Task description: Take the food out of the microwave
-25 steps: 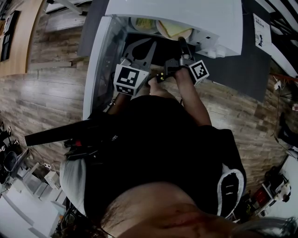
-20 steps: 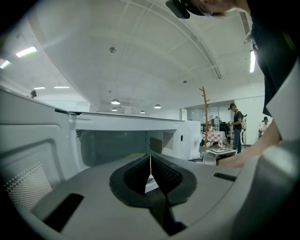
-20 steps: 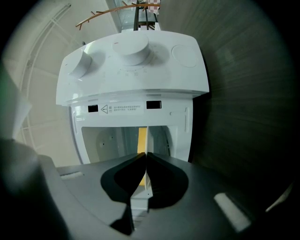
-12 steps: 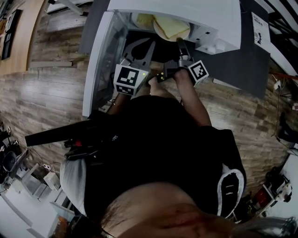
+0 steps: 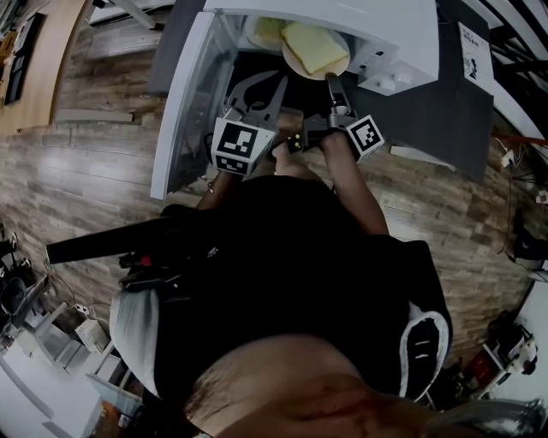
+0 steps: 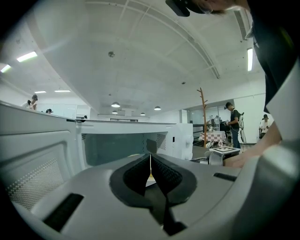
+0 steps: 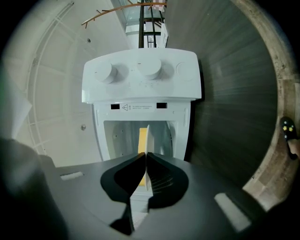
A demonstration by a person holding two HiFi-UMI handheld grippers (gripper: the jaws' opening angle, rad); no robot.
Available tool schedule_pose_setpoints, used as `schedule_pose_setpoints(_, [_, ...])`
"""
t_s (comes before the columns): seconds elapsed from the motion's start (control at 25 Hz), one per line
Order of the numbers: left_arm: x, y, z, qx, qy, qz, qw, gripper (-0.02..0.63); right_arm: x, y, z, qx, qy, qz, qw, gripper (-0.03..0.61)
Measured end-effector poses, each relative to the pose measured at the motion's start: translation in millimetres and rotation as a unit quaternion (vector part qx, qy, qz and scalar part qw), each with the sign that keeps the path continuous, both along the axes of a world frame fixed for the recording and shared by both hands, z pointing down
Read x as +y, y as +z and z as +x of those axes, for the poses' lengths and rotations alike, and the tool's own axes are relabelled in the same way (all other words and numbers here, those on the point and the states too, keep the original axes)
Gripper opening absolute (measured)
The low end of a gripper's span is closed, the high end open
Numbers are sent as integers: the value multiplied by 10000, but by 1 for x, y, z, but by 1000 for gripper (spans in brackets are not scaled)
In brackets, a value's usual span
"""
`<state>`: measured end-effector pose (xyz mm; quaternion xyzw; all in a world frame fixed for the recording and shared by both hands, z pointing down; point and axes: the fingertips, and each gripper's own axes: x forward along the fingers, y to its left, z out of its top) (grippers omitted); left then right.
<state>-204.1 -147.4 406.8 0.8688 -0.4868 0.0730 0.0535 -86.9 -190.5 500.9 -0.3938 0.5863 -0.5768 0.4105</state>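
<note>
The food, a pale yellow slab that looks like bread or a sandwich, lies on a white plate at the mouth of the microwave, at the top centre of the head view, with the door swung out to the left. The right tongs are clamped on the plate's near rim; the right gripper view shows that rim edge-on between their pads. The left tongs are closed together on nothing, just left of the plate. The plate is probably stiff, glazed and slick, and breakable if dropped, while the food is likely soft, light and free to slide. A one-sided pinch on the rim invites tipping, so the plate should be kept level and perhaps supported from underneath.
</note>
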Motion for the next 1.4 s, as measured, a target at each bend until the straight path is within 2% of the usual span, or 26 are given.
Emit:
schedule_pose_setpoints(0.84, [23,-7,5,-70,116,171,9998,8,41,-7,6,-87,56,115,9999,9])
schedule_pose_setpoints(1.08, [35,-9,23,-171,187,141,9996,8,60,-16,25,-157,72,205,9996,11])
schedule_pose_setpoints(1.4, [35,-10,19,-190,161,140,9996,8,71,-21,30,-209,92,347,9991,9])
